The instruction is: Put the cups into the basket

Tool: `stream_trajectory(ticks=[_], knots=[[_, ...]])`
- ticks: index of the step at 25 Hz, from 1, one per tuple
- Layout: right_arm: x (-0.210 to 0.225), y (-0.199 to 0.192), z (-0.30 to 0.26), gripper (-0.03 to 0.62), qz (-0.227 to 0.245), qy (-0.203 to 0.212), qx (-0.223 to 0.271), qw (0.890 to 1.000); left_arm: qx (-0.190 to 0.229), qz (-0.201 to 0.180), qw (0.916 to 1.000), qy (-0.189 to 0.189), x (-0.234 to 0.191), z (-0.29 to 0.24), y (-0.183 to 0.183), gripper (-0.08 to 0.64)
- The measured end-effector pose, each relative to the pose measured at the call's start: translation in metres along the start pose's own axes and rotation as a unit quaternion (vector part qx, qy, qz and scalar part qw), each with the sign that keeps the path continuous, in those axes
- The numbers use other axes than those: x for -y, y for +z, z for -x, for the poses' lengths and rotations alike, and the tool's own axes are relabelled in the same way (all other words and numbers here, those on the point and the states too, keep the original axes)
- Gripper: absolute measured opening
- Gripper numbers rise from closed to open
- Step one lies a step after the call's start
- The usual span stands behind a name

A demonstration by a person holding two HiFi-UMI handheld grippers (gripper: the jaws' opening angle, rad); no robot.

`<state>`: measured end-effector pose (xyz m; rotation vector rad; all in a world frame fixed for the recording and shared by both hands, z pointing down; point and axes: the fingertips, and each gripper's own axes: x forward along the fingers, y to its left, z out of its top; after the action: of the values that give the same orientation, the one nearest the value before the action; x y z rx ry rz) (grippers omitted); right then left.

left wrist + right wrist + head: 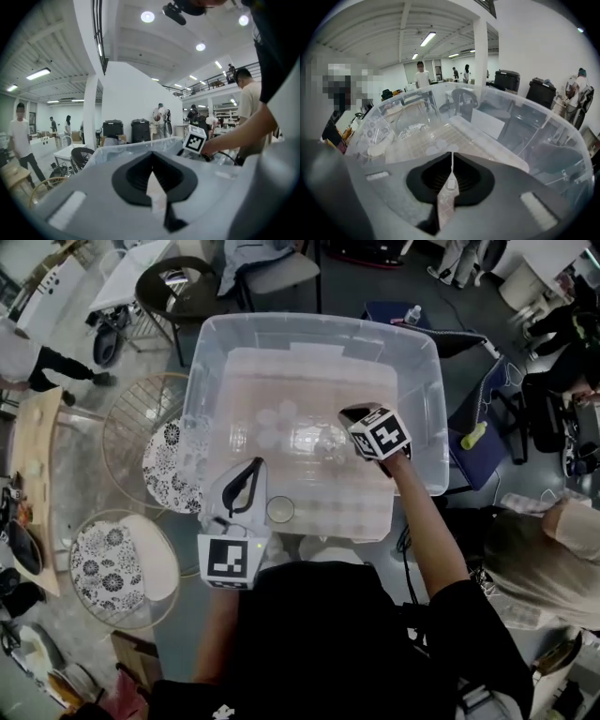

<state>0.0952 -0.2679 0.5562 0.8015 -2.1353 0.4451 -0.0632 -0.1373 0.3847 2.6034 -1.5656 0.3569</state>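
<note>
A clear plastic bin [412,362] serves as the basket and fills the middle of the head view. Several clear cups [272,423] lie on its floor; the right gripper view shows these cups [439,143] just beyond the jaw tips. My right gripper [349,414] is down inside the bin, its jaws pressed together with nothing visible between them [452,154]. At the bin's near wall, my left gripper [253,467] points away from me with its jaws closed [152,164]. One clear cup [279,510] stands upright just right of it.
Two wire-frame stools with patterned cushions [172,465] [112,563] stand left of the bin. A dark chair [178,287] is behind it, and a blue seat with a yellow object [473,437] is to the right. People stand around the room.
</note>
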Motion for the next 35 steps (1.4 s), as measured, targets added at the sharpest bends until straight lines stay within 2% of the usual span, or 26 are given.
stream_trajectory(ticks=[6, 10, 13, 17, 24, 29, 33, 35], knots=[[-0.021, 0.035, 0.047, 0.002, 0.004, -0.02, 0.076, 0.997, 0.012, 0.0, 0.9998, -0.019, 0.004, 0.002, 0.005, 0.005], [-0.044, 0.06, 0.083, 0.002, 0.011, -0.03, 0.136, 0.99, 0.018, 0.002, 0.9994, -0.03, 0.008, 0.002, 0.012, 0.005], [-0.063, 0.077, 0.11, 0.002, 0.019, -0.04, 0.186, 0.982, 0.028, -0.021, 0.9984, -0.045, 0.009, 0.001, 0.013, 0.005], [-0.088, 0.091, 0.138, 0.002, 0.03, -0.053, 0.245, 0.968, 0.033, -0.023, 0.9977, -0.055, 0.012, 0.001, 0.015, 0.005], [-0.119, 0.093, 0.172, 0.002, 0.04, -0.084, 0.325, 0.941, 0.043, -0.032, 0.9959, -0.073, 0.019, 0.007, 0.02, 0.005], [-0.144, 0.087, 0.183, 0.002, 0.042, -0.089, 0.349, 0.932, 0.041, -0.02, 0.9959, -0.079, 0.025, 0.015, 0.02, 0.005], [-0.159, 0.081, 0.184, 0.002, 0.038, -0.081, 0.347, 0.934, 0.049, -0.031, 0.9947, -0.084, 0.029, 0.024, 0.019, 0.005], [-0.166, 0.078, 0.183, 0.002, 0.037, -0.074, 0.343, 0.936, 0.052, -0.008, 0.9954, -0.081, 0.03, 0.029, 0.023, 0.005]])
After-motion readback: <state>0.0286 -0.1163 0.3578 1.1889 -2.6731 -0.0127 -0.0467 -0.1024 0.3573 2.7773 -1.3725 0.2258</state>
